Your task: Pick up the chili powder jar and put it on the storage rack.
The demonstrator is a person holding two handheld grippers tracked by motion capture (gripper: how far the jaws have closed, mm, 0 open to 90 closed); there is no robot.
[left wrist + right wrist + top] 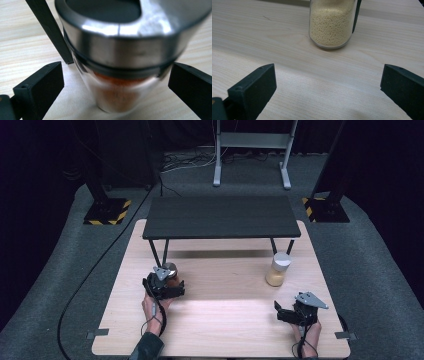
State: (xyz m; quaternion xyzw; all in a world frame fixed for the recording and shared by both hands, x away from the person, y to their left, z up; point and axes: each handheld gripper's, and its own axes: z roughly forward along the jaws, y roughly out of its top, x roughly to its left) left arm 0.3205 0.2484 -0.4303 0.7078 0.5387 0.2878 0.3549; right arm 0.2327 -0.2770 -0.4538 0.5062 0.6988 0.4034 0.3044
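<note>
Steel-capped jar (pixel 117 62) between open left tongs (pixel 116 82).

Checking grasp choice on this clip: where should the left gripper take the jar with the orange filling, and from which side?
Grip the glass body just below the wide steel lid, coming in level from the person's side. The orange jar stands upright and already sits between the left gripper's open jaws; the lid overhangs, so it should stop any slip.

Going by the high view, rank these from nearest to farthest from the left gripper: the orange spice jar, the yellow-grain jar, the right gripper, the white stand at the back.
1. Orange spice jar: right at the left gripper, between its open jaws.
2. Yellow-grain jar: across the table, to the right.
3. Right gripper: near right corner, slightly farther than that jar.
4. White stand: on the floor, beyond the black shelf.
</note>
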